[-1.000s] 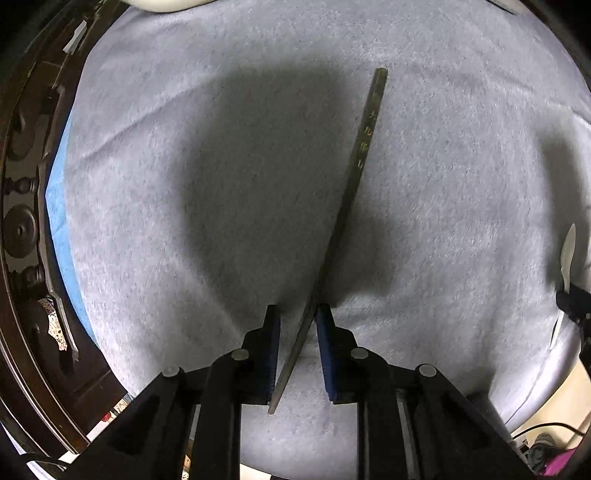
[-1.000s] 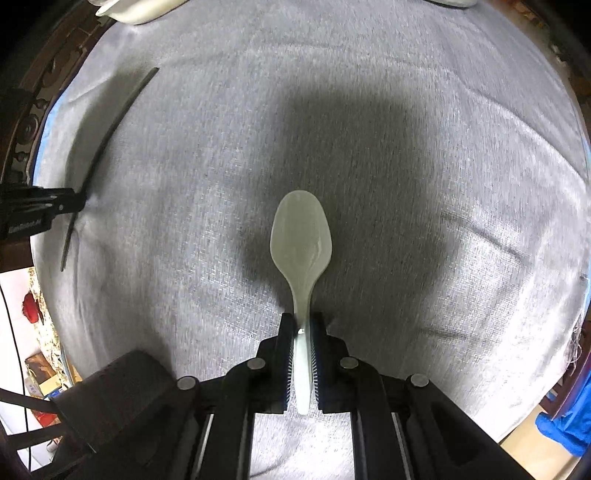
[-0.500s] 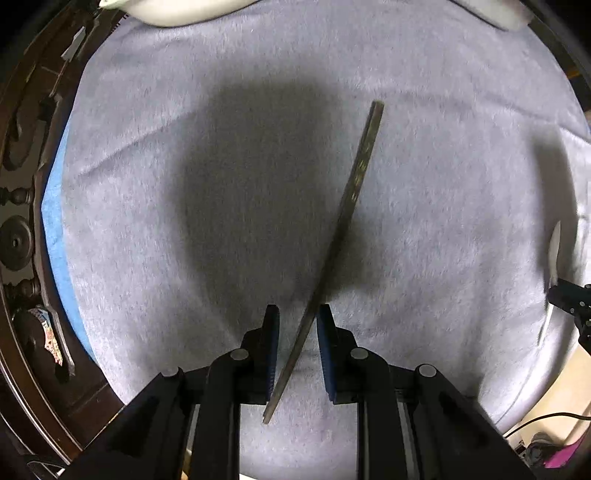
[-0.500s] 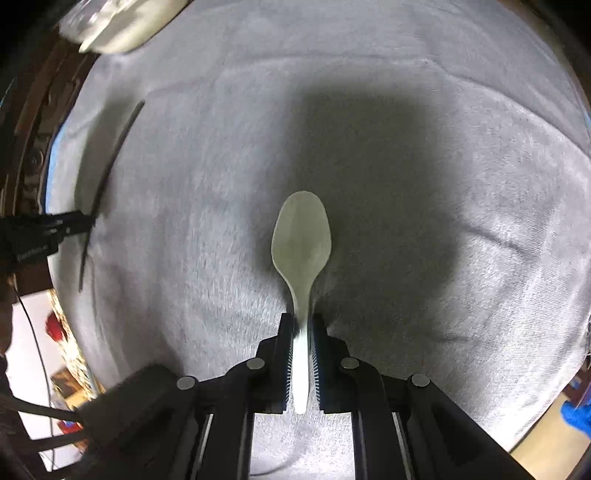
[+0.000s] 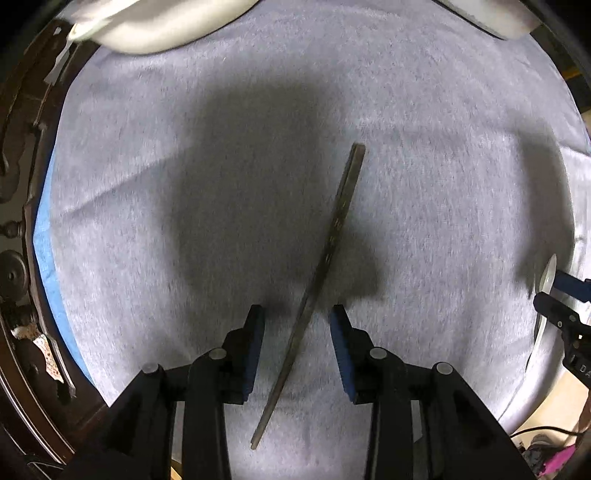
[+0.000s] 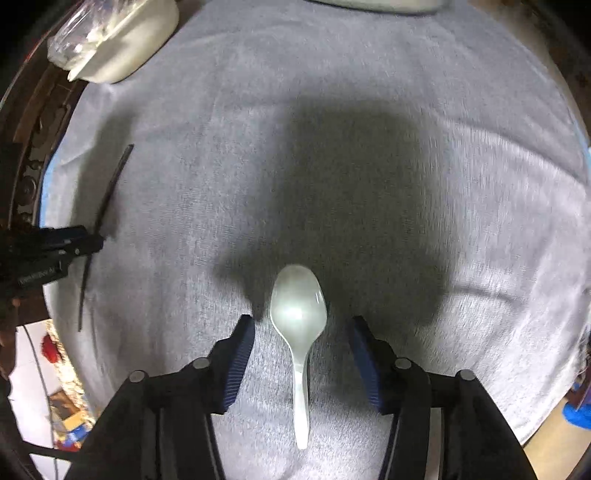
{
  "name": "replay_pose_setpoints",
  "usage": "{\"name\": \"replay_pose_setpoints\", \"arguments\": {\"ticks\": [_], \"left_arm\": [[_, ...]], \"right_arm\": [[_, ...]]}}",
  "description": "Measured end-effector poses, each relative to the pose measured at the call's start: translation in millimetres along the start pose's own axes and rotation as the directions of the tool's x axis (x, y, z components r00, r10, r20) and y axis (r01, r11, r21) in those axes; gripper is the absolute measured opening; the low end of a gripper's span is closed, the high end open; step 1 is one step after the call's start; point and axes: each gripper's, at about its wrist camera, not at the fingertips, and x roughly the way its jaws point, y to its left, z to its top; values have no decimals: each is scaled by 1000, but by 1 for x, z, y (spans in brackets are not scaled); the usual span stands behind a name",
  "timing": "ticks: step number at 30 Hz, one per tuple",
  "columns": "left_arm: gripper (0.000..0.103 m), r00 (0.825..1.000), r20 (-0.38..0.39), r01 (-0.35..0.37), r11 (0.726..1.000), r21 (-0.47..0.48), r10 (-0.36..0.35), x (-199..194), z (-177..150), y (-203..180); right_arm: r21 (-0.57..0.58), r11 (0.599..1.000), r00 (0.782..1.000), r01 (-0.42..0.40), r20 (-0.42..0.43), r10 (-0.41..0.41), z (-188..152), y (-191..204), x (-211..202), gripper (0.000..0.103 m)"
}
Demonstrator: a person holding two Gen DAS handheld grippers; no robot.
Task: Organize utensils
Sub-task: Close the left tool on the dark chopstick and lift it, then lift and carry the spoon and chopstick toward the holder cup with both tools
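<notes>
A long dark chopstick point(image 5: 332, 236) lies slanted on the grey cloth point(image 5: 147, 184). Its lower part runs between the fingers of my left gripper point(image 5: 297, 321), whose jaws are opening, and the blue pads stand clear of it on both sides. A white plastic spoon point(image 6: 298, 306) lies bowl-up on the cloth between the fingers of my right gripper point(image 6: 302, 321). Those jaws are also opening and touch nothing. Each view catches the other gripper at its edge: the right gripper point(image 5: 557, 295) by the spoon point(image 5: 548, 275), the left gripper point(image 6: 74, 240) by the chopstick point(image 6: 107, 199).
White dishes point(image 5: 159, 22) point(image 5: 495, 14) sit at the cloth's far edge. One white dish point(image 6: 114, 40) carries clear plastic. Dark carved wooden furniture point(image 5: 18, 184) borders the left side. A blue layer point(image 5: 44, 251) shows under the cloth edge.
Both grippers have spread their jaws and let go: the chopstick and the spoon now lie free on the cloth. The far dishes have come further into view.
</notes>
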Motion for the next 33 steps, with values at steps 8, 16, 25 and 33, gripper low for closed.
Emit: {"name": "replay_pose_setpoints", "arguments": {"ticks": [8,16,25,33], "left_arm": [[7,1000,-15,-11,999,40,12,-7,4,-22],[6,999,-11,35,999,19,-34,-6,5,-12],[5,994,20,111,993,-43,-110,-3,-15,23],[5,976,120,193,977,-87,-182,-20,-47,57]], "right_arm": [[-80,994,997,80,2,-80,-3,27,10,32],[-77,996,999,46,-11,-47,-6,12,16,32],[-45,999,1000,14,-11,-14,-7,3,9,32],[10,999,998,-43,43,42,-27,-17,1,32]]}}
